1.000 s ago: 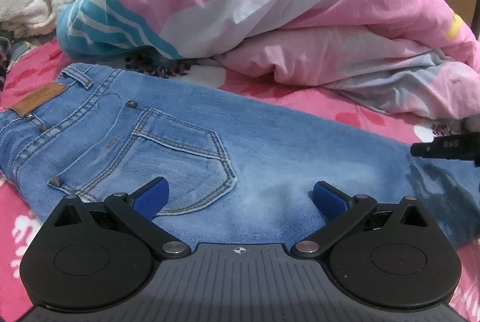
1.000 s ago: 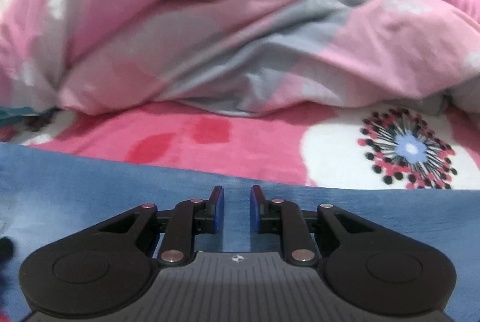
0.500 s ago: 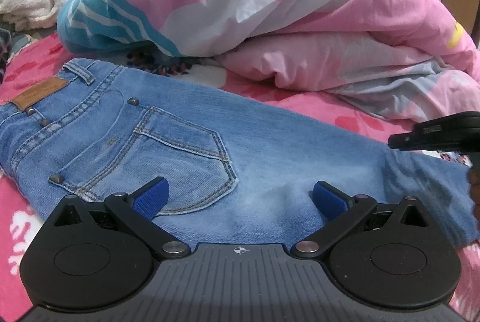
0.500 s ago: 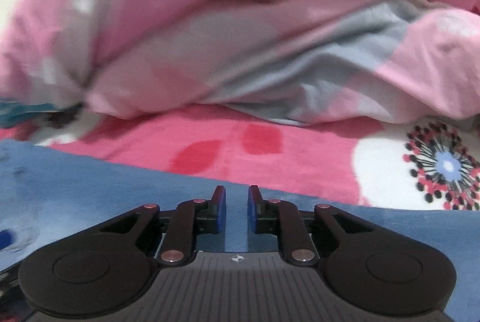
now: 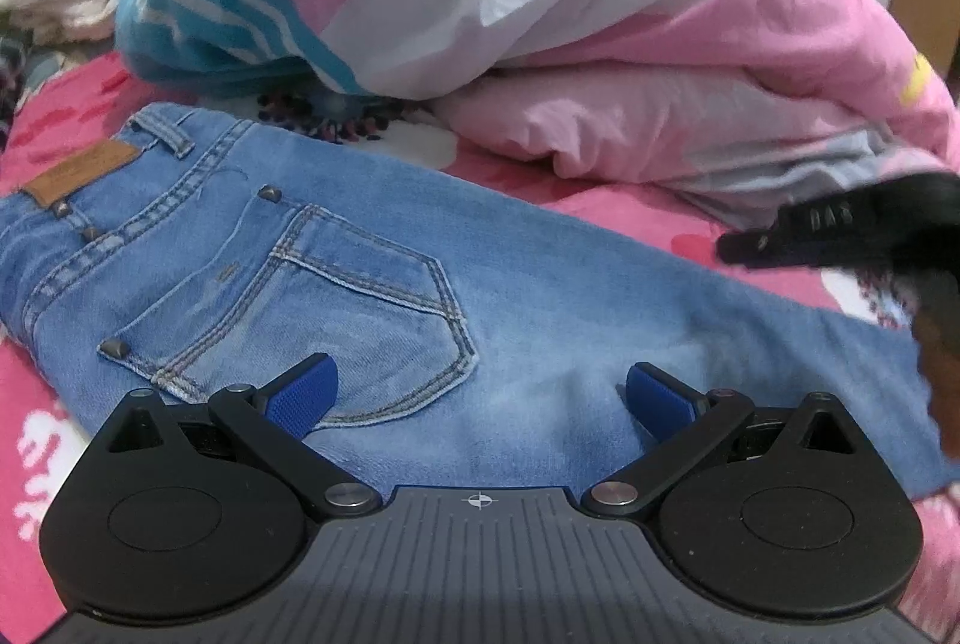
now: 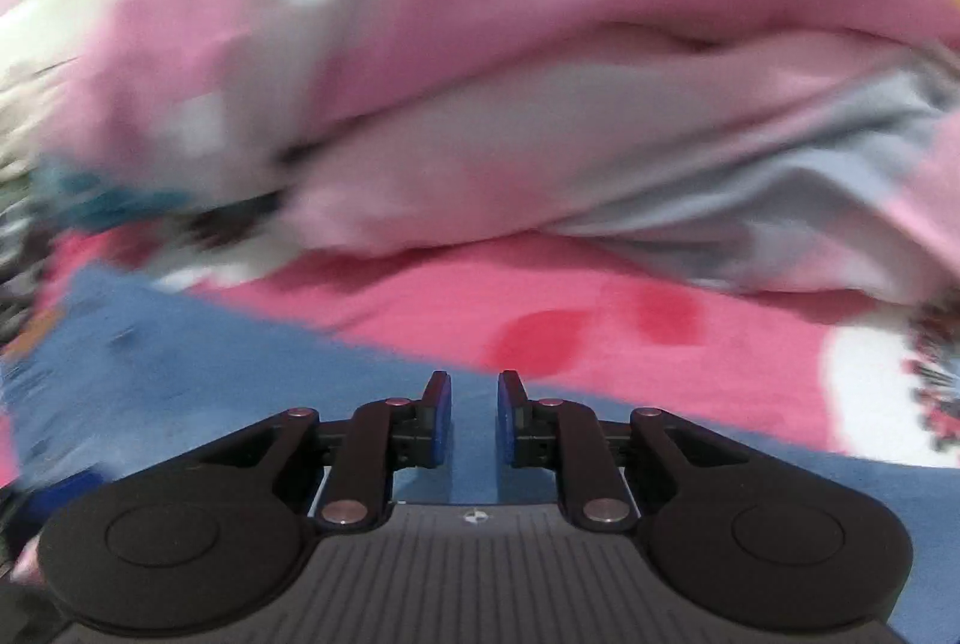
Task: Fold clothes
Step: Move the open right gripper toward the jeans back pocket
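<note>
Light blue denim jeans [image 5: 372, 284] laid flat on pink floral bedsheet [image 5: 630, 206], left gripper [image 5: 480, 398] spread wide above them, right gripper [image 6: 474, 416] narrowed onto a denim fold, pink patterned duvet [image 5: 540, 14] heaped at twelve o'clock

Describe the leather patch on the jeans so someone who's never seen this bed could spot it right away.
Start at the big pink duvet heaped on the bed; the blue jeans lie flat in front of it. Follow them to the waistband end at far left, where the leather patch sits beside a belt loop. It is the only tan piece on the denim.
</note>
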`<state>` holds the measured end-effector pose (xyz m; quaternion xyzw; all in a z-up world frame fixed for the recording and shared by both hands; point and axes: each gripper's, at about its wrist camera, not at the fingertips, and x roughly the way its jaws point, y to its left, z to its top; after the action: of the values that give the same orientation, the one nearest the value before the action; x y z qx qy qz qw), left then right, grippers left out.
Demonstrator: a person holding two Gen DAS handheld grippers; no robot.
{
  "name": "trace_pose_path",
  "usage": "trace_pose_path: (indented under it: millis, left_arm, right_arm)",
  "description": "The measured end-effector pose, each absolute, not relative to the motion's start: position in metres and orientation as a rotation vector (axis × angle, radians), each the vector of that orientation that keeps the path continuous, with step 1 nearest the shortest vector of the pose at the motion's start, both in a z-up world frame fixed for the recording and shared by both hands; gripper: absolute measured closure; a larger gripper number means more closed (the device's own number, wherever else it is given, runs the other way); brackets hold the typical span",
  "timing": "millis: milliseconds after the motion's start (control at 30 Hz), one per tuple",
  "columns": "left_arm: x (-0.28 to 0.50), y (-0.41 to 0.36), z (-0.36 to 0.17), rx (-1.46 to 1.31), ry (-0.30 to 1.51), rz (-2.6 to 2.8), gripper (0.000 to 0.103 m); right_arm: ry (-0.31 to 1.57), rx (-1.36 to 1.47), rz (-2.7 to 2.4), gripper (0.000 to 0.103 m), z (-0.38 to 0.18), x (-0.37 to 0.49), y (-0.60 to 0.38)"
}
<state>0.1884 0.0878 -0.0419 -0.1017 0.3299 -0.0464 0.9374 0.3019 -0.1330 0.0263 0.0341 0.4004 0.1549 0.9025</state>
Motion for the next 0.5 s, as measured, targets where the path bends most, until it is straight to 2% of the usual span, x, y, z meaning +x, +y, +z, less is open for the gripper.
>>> trace_pose_path:
  millis: [100,233,500]
  left_arm:
    - [0.189,0.089,-0.042,-0.228,0.674,-0.095,0.0]
    - [0.188,0.093,-0.042,-0.25,0.666,-0.105,0.0]
    - [0.188,0.117,-0.037,-0.409,0.652,-0.09,0.0]
  right_arm:
    - [0.904,0.017,0.396,0.086,0.009,0.314,-0.103]
    - [0.873,0.02,0.35,0.089,-0.017,0.347,-0.09]
    - [0.864,0.021,0.444,0.087,0.027,0.324,-0.073]
